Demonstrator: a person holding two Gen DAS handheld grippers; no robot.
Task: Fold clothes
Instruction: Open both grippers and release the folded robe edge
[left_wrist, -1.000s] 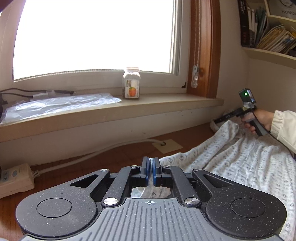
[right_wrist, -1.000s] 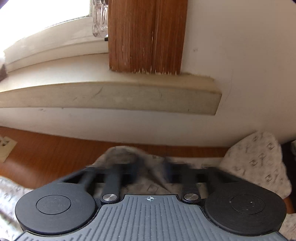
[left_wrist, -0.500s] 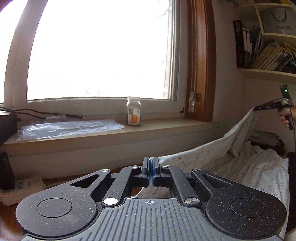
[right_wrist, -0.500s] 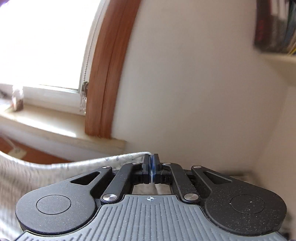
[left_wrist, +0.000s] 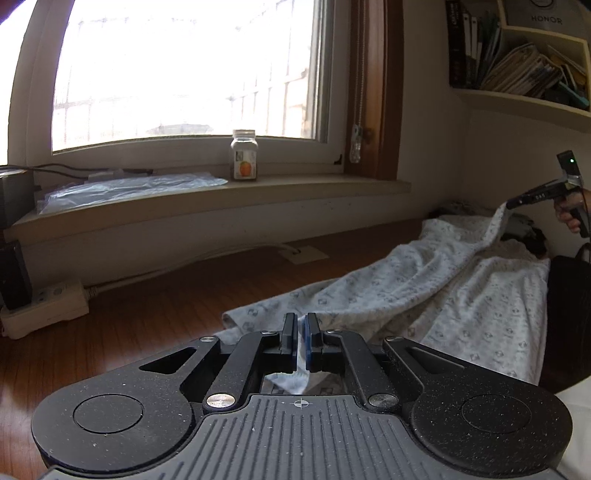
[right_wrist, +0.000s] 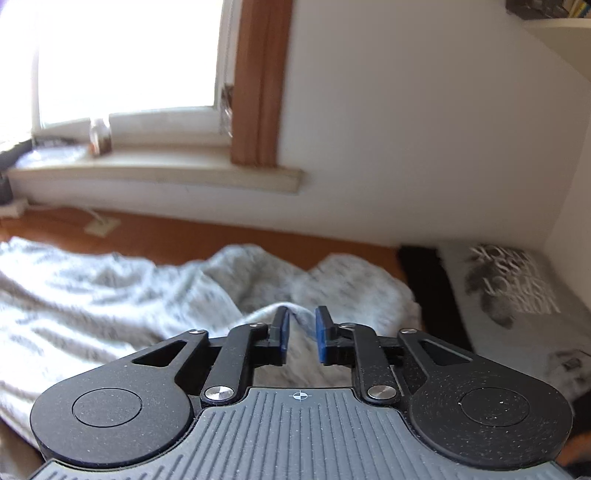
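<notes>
A white garment with a small grey print (left_wrist: 443, 295) lies spread on the wooden table (left_wrist: 155, 314). My left gripper (left_wrist: 301, 332) sits at the garment's near left corner, its blue pads shut on the cloth edge. Far right in the left wrist view, a hand (left_wrist: 569, 218) holds my right gripper (left_wrist: 515, 202), and a raised peak of cloth still hangs at its tip. In the right wrist view the right gripper (right_wrist: 300, 325) hovers above the garment (right_wrist: 110, 288). Its jaws are opening, with a fold of cloth loose between the pads.
A glass jar (left_wrist: 243, 155) and a plastic bag (left_wrist: 129, 188) rest on the windowsill. A power strip (left_wrist: 48, 302) lies at the table's far left. Books fill a wall shelf (left_wrist: 517, 66). A folded grey printed garment (right_wrist: 509, 288) lies by the right wall.
The right gripper carried the garment's far corner up and across, shut on it; now its jaws have parted and the raised cloth sags lower. The left gripper shifted sideways, still shut on its corner.
</notes>
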